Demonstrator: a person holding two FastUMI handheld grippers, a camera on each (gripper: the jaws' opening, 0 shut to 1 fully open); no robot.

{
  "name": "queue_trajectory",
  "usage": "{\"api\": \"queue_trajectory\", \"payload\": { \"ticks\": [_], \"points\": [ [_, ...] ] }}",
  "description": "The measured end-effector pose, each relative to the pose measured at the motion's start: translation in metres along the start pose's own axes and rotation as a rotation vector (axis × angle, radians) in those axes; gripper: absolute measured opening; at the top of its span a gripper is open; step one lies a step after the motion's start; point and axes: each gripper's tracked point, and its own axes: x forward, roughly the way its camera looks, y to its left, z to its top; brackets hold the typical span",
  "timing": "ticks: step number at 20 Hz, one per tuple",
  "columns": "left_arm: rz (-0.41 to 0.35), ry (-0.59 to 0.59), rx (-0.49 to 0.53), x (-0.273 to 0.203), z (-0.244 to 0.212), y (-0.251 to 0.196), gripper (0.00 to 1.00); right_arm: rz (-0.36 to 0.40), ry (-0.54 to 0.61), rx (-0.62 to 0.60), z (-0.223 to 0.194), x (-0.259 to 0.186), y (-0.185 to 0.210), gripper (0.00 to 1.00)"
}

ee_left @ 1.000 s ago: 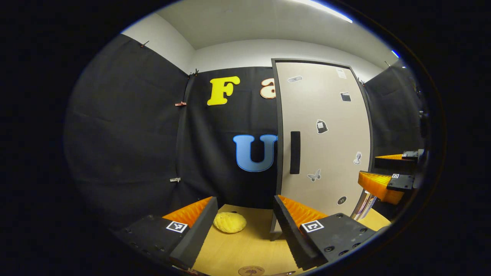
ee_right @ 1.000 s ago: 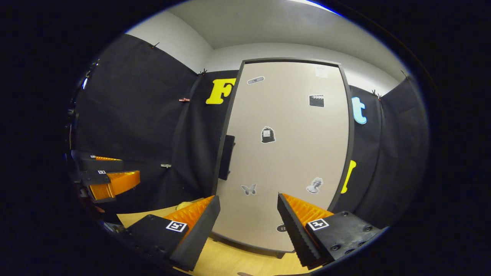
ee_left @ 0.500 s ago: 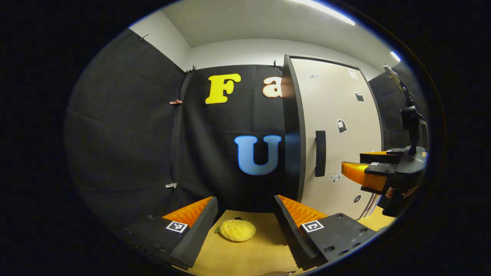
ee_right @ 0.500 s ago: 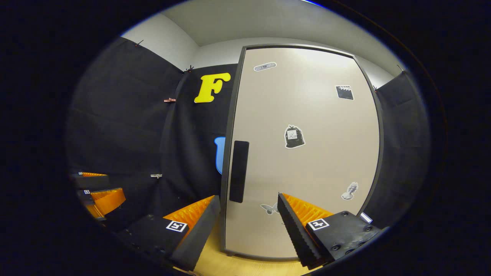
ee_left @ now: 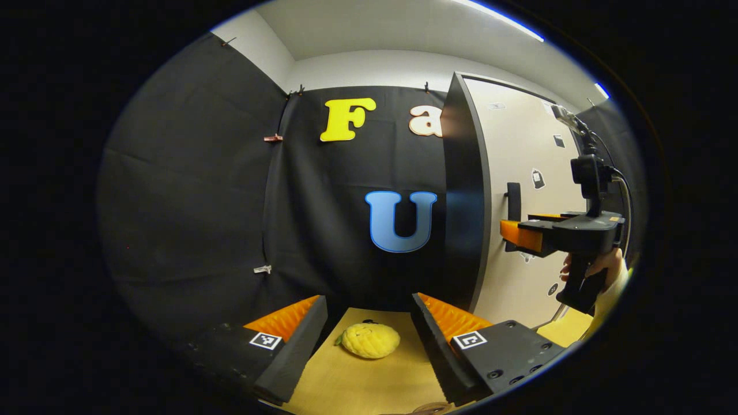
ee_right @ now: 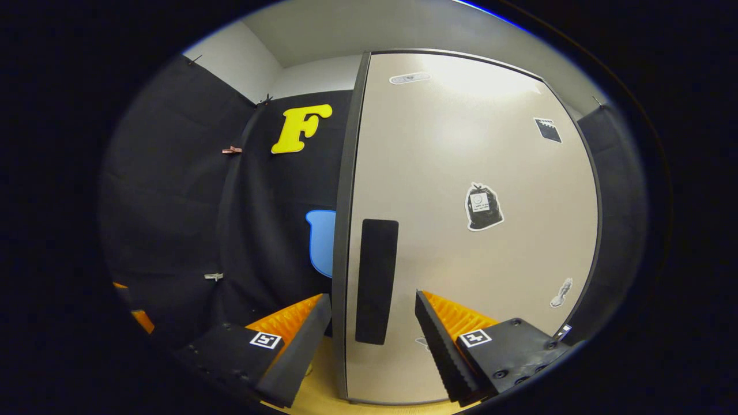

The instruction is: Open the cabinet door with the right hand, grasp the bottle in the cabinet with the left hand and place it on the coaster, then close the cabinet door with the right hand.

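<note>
The cabinet door is the largest thing in the right gripper view: a tall beige panel in a dark frame, shut, standing on the wooden table. In the left gripper view the cabinet stands at the table's right side, seen from its dark side panel, with the door face turned away at an angle. The bottle named in the task cannot be seen behind the shut door.

A dark vertical handle sits near the door's left edge. Stickers dot the door: a dark bag shape, a clapperboard, a small bust and a pale oval one near the top. Any writing on them is too small to read.

The right hand-held gripper is held wide, with the handle's lower part between its fingers but not touched by either. In the left gripper view the same right hand-held gripper shows from the side, held by a hand, its tips level with the handle.

The left hand-held gripper is also held wide and holds nothing. Between its fingers, farther back on the table near the black cloth wall, lies a yellow bumpy lemon-like fruit. A round brown edge at the table's near edge may be the coaster; this cannot be told. Each finger carries a small square black-and-white marker.
</note>
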Motion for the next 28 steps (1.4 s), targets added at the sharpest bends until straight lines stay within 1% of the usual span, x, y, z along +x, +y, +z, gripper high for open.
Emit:
{"api": "queue_trajectory", "payload": {
  "ticks": [2,5,6,7,8,9,10,11,12,13,16,19,23,26,28],
  "points": [
    [0.004,0.01,-0.012,0.0,-0.002,0.005,0.92,-0.041,-0.007,0.002,0.0,0.011,-0.005,0.95],
    [0.011,0.024,-0.032,-0.002,-0.008,0.011,0.92,-0.108,-0.019,0.015,0.003,0.02,-0.016,0.83],
    [0.017,0.026,-0.032,-0.004,-0.009,0.013,0.92,-0.111,-0.023,0.031,0.005,0.019,-0.014,0.78],
    [0.022,0.026,-0.029,-0.005,-0.01,0.015,0.92,-0.09,-0.02,0.049,0.005,0.022,-0.006,0.71],
    [0.028,0.024,-0.023,-0.007,-0.009,0.017,0.92,-0.094,-0.01,0.055,0.002,0.022,-0.004,0.62],
    [0.033,0.021,-0.014,-0.008,-0.008,0.018,0.92,-0.11,-0.027,0.039,0.003,0.029,-0.004,0.4],
    [0.037,0.016,-0.005,-0.011,-0.006,0.019,0.92,-0.126,-0.022,0.019,0.003,0.025,-0.008,0.4],
    [0.041,0.011,0.003,-0.014,-0.005,0.019,0.92,-0.133,-0.024,0.005,0.005,0.016,-0.005,0.3],
    [0.045,0.006,0.008,-0.016,-0.004,0.02,0.92,-0.127,-0.01,-0.001,0.003,0.021,-0.006,0.3],
    [0.046,0.003,0.01,-0.019,-0.004,0.021,0.92,-0.112,0.014,-0.005,0.002,0.02,-0.005,0.23],
    [0.038,-0.002,0.014,-0.024,-0.004,0.019,0.92,-0.087,0.039,0.003,0.002,0.013,-0.003,0.23],
    [0.03,-0.021,0.037,-0.024,0.0,0.016,0.92,-0.054,0.053,0.026,0.006,-0.003,0.001,0.23],
    [-0.015,-0.034,0.035,-0.026,0.008,0.001,0.92,-0.017,0.07,0.02,0.009,-0.042,-0.003,0.23],
    [-0.055,-0.035,0.021,-0.037,0.011,-0.019,0.92,0.011,0.091,0.016,0.013,-0.058,0.0,0.23],
    [-0.074,-0.051,0.028,-0.037,0.014,-0.023,0.92,0.03,0.091,0.02,0.018,-0.074,-0.001,0.23]
  ]
}}
